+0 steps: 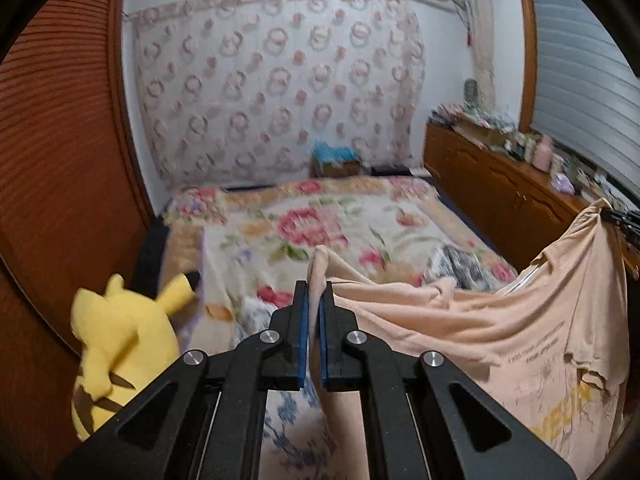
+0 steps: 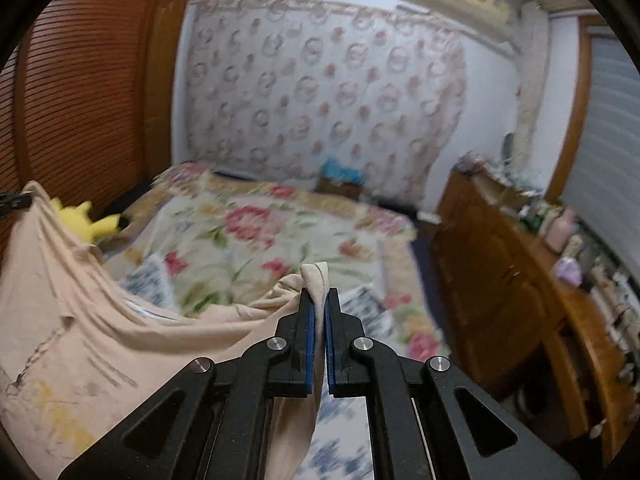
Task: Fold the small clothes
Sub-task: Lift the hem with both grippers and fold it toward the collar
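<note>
Peach cotton, a small T-shirt (image 1: 500, 320), hangs stretched between the two grippers above the floral bedspread (image 1: 320, 220). The left gripper (image 1: 315, 292) has its blue pads pressed together on one bunched corner, a tuft of cloth poking up past the fingertips and the rest draping away to the right. The right gripper (image 2: 319, 300) likewise pinches the opposite corner, with fabric trailing left and down between its fingers. A yellow Pikachu plush (image 1: 120, 344) sits beside the wooden louvred wardrobe (image 1: 60, 160).
</note>
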### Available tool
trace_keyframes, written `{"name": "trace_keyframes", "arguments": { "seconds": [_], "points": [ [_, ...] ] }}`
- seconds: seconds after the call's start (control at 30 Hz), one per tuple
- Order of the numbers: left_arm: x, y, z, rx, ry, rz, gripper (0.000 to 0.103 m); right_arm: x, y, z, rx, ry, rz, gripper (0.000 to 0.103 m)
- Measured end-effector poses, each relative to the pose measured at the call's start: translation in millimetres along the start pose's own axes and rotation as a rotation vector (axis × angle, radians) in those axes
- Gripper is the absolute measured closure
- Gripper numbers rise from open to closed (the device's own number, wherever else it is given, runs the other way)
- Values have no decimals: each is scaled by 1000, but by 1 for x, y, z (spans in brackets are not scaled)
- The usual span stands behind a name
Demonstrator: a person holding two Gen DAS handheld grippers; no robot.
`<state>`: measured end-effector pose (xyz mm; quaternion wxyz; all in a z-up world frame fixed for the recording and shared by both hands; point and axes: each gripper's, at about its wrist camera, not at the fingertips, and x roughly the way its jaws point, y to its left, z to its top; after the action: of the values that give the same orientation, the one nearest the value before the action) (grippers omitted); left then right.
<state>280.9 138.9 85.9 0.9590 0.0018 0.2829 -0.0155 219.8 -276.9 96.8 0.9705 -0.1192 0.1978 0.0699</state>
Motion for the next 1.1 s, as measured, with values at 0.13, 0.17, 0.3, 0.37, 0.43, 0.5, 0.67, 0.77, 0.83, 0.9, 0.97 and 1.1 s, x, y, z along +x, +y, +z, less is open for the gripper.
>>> {"name": "trace_keyframes", "arguments": {
  "seconds": [0.13, 0.17, 0.3, 0.37, 0.43, 0.5, 0.67, 0.77, 0.83, 0.9, 0.97, 1.1],
  "points": [
    [-6, 2, -12, 9, 0, -15, 98, 4, -18, 6, 56, 4, -6, 99],
    [-6, 2, -20, 18, 5, -18, 98, 4, -18, 0, 51, 8, 7, 99],
    [-15, -1, -58, 29, 17, -61, 98, -1, 3, -30, 19, 33, 60, 99],
    [-23, -6, -77, 43, 17, -73, 98, -8, 2, -39, 8, 41, 93, 99],
    [-34, -9, -102, 53, 17, -93, 98, -25, -1, -58, -5, 40, 126, 99],
    [-46, -12, -119, 55, 17, -117, 98, -42, -5, -77, -7, 38, 165, 99],
    [-81, -16, -169, 46, 8, -139, 98, -86, -31, -119, 10, 19, 215, 99],
    [-94, -15, -192, 24, 12, -145, 98, -98, -45, -140, 39, 27, 244, 99],
    [-104, -15, -206, 16, 9, -150, 98, -110, -51, -151, 49, 35, 253, 99],
    [-116, -18, -218, 10, 4, -157, 98, -122, -57, -160, 62, 49, 264, 99],
    [-125, -19, -224, 8, 6, -164, 98, -136, -58, -168, 60, 59, 265, 99],
    [-143, -22, -234, 20, -4, -167, 98, -157, -63, -175, 62, 72, 273, 99]
  ]
}}
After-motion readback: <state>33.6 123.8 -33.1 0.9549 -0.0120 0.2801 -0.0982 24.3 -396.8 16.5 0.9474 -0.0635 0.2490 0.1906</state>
